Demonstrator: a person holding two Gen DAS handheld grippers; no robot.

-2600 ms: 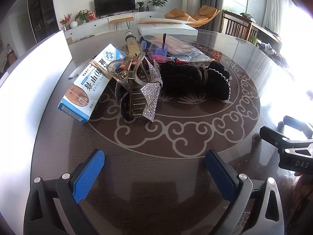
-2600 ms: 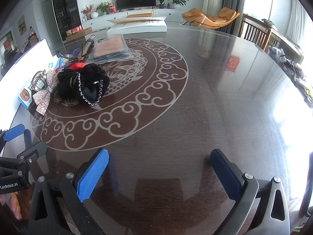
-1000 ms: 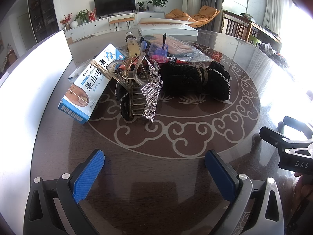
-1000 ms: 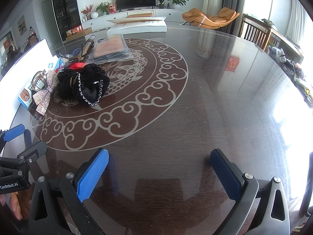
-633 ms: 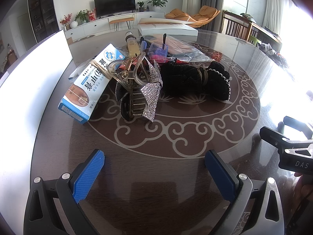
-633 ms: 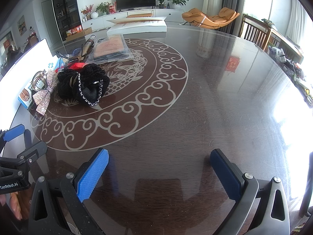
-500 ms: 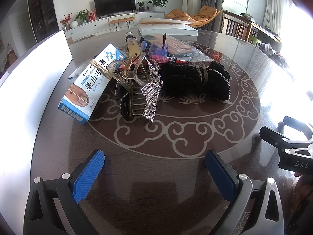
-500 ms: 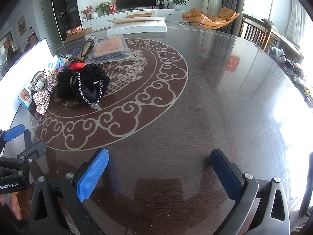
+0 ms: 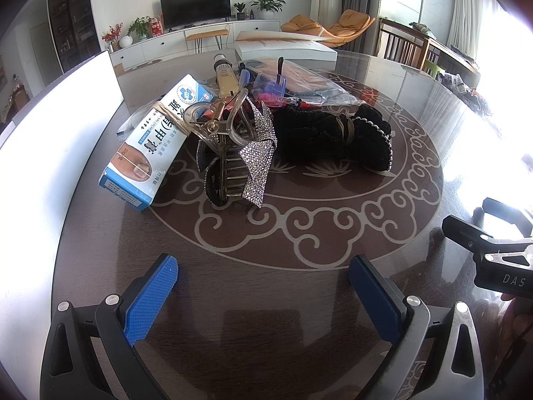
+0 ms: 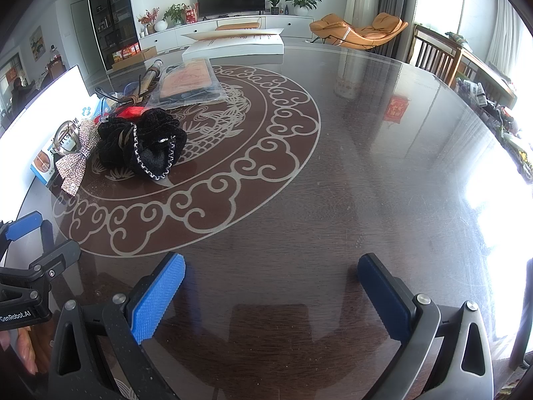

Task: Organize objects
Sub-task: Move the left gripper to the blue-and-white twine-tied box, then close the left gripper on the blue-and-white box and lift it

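Note:
A pile of small items lies on the dark glass-topped table (image 9: 266, 300). A blue and white medicine box (image 9: 156, 143) with a rubber band lies at the left. Beside it is a rhinestone bow hair claw (image 9: 243, 153), then a black velvet scrunchie (image 9: 336, 136). Behind them are a tube (image 9: 226, 80) and a clear plastic bag (image 9: 313, 83). My left gripper (image 9: 263, 286) is open and empty, well short of the pile. My right gripper (image 10: 271, 286) is open and empty over bare table; the scrunchie (image 10: 146, 143) and the bow (image 10: 75, 163) lie far to its left.
A white board (image 9: 50, 153) stands along the table's left edge. A flat white box (image 10: 233, 46) lies at the far side. The other gripper's body (image 9: 493, 253) shows at the right, and the left one (image 10: 26, 266) at the left. Chairs stand beyond the right rim.

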